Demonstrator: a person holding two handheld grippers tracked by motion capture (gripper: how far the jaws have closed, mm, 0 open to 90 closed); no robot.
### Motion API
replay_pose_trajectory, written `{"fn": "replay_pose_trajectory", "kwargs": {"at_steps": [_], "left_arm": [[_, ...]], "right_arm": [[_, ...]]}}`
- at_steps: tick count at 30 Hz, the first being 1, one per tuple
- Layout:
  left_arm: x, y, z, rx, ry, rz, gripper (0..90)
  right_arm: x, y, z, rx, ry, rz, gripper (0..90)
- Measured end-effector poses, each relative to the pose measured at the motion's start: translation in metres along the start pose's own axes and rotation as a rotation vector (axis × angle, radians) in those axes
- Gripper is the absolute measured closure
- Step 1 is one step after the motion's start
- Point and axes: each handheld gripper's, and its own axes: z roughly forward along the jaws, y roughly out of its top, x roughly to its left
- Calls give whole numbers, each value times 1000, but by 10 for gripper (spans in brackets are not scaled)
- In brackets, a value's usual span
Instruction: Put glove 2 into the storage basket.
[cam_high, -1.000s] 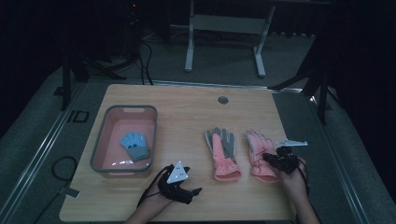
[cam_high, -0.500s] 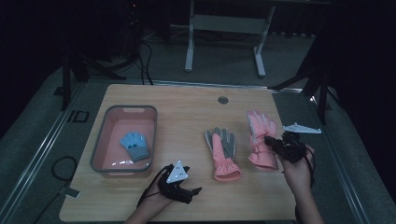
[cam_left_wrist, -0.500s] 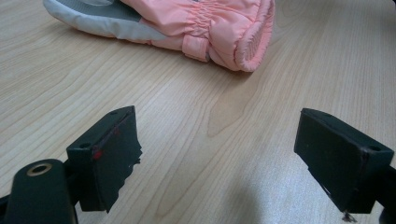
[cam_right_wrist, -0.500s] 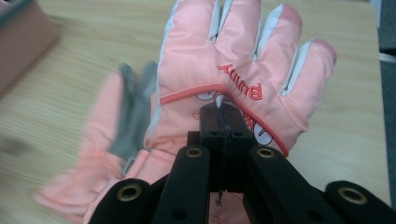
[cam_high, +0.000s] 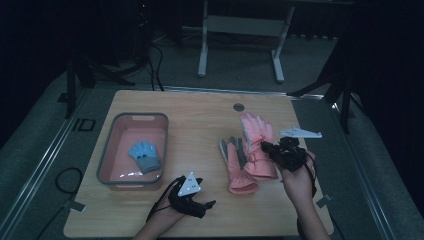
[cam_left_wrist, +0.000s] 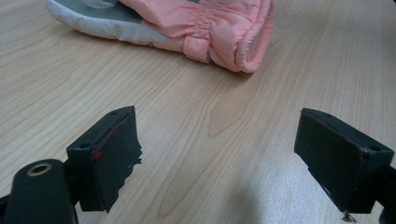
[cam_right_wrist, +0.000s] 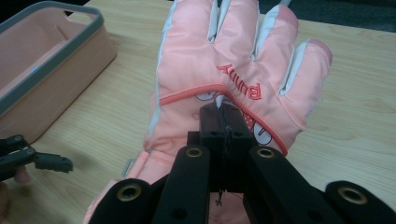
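Note:
My right gripper (cam_high: 270, 149) is shut on the back of a pink winter glove (cam_high: 257, 141) and holds it a little above the table, fingers pointing away. In the right gripper view the closed jaws (cam_right_wrist: 223, 119) pinch the fabric of the glove (cam_right_wrist: 233, 60) just below its red lettering. A second pink glove (cam_high: 235, 165) lies grey palm up on the wood beside it. My left gripper (cam_high: 206, 207) rests near the front edge, open with nothing in it. Its view shows the wide-apart jaws (cam_left_wrist: 233, 158) facing that glove's cuff (cam_left_wrist: 224, 32).
A pink bin with a grey rim (cam_high: 106, 150) stands at the left with a small blue glove (cam_high: 145, 155) in it; its corner (cam_right_wrist: 42, 70) is near the held glove. A round grommet (cam_high: 238, 107) sits near the table's far edge (cam_high: 200, 92).
My right gripper has risen and moved away from the front edge, lifting the pink glove off the table and toward the other glove. The left gripper has stayed put.

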Motion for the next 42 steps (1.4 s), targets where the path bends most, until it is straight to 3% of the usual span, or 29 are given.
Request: {"fn": "replay_pose_trajectory", "kwargs": {"at_steps": [5, 12, 24, 32, 34, 39, 40, 42], "left_arm": [[1, 0, -2, -5, 4, 1, 141], [1, 0, -1, -1, 3, 0, 140], [0, 0, -2, 3, 8, -1, 140], [-2, 0, 1, 12, 0, -4, 140], [-3, 1, 1, -23, -8, -10, 140], [0, 8, -2, -43, -7, -46, 140], [1, 9, -2, -37, -4, -47, 141], [2, 12, -3, -24, -6, -59, 140]], "right_arm": [[14, -4, 10, 16, 18, -5, 896], [23, -14, 28, 62, -2, -10, 895], [26, -39, 74, 170, -32, -12, 893], [21, -52, 89, 185, -24, -4, 884], [22, -53, 88, 177, -23, -12, 874], [21, -48, 80, 146, 7, -17, 742], [19, -47, 78, 128, 23, -14, 657], [16, -45, 76, 133, 46, -3, 634]]}}
